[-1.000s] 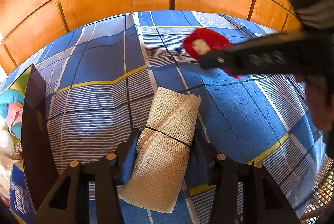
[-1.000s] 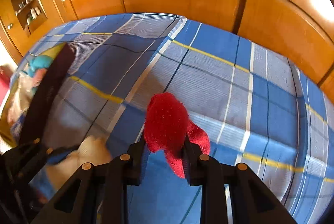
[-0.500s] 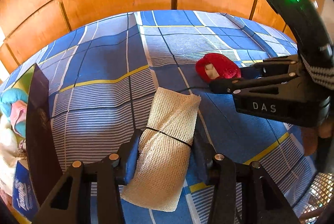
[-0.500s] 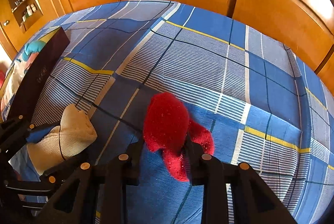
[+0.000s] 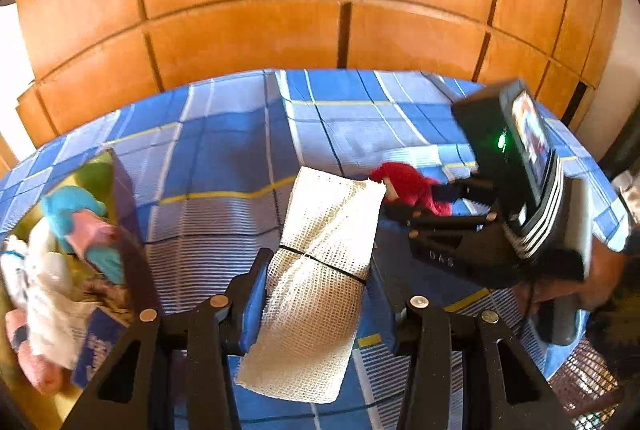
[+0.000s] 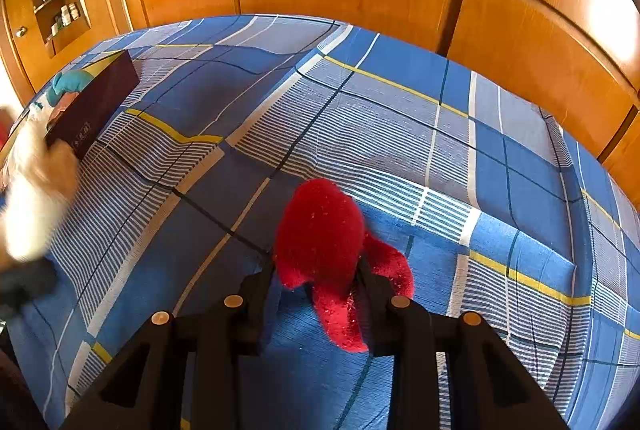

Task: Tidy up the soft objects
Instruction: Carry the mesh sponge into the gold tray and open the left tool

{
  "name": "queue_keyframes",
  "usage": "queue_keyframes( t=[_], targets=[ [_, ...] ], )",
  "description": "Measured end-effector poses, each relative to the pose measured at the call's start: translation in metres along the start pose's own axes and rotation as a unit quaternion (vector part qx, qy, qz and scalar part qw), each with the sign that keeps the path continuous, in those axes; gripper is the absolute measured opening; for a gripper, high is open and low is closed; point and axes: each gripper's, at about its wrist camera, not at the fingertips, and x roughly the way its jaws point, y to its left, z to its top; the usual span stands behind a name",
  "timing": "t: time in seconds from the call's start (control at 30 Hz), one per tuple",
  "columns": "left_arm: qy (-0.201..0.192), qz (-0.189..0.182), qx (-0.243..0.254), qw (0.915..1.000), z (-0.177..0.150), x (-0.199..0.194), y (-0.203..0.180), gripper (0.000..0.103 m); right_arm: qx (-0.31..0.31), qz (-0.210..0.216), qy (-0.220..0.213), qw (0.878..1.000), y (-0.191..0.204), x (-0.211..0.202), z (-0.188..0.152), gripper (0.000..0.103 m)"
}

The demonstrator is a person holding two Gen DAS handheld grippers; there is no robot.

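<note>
Left wrist view: left tool (image 5: pixel 316 294) clamps a cream mesh cloth roll (image 5: pixel 320 270), bound by a black band, lifted above the blue plaid bedsheet (image 5: pixel 224 165). Box of soft items (image 5: pixel 80 250) at left.

Right wrist view: right tool (image 6: pixel 318 282), jaws just easing apart, flanks a fuzzy red sock (image 6: pixel 324 250) on the bedsheet; pad contact unclear.

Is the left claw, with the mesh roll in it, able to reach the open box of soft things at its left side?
Probably yes: the left claw grips the mesh roll, and only bare bedspread lies before the box.
</note>
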Motion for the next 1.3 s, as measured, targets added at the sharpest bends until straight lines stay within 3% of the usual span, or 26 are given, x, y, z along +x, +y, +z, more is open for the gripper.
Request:
queue_keyframes(
  t=[0.43,0.97,1.13,1.3],
  targets=[
    [-0.025,0.015,-0.037,0.9989,0.000,-0.035,0.026,0.047,-0.009,-0.022,-0.013,1.000,0.006,-0.001,-0.002,0.034],
    [-0.019,0.027,-0.091,0.9953,-0.006,-0.049,0.065,0.047,-0.018,-0.029,-0.013,0.999,0.009,-0.001,-0.002,0.034],
    [-0.037,0.035,-0.147,0.9878,-0.001,-0.075,0.110,0.047,-0.022,-0.031,-0.012,0.999,0.009,-0.001,-0.002,0.034],
    [-0.063,0.070,-0.239,0.9665,-0.012,-0.114,0.190,0.047,-0.026,-0.034,-0.011,0.999,0.010,-0.001,-0.001,0.034]
  ],
)
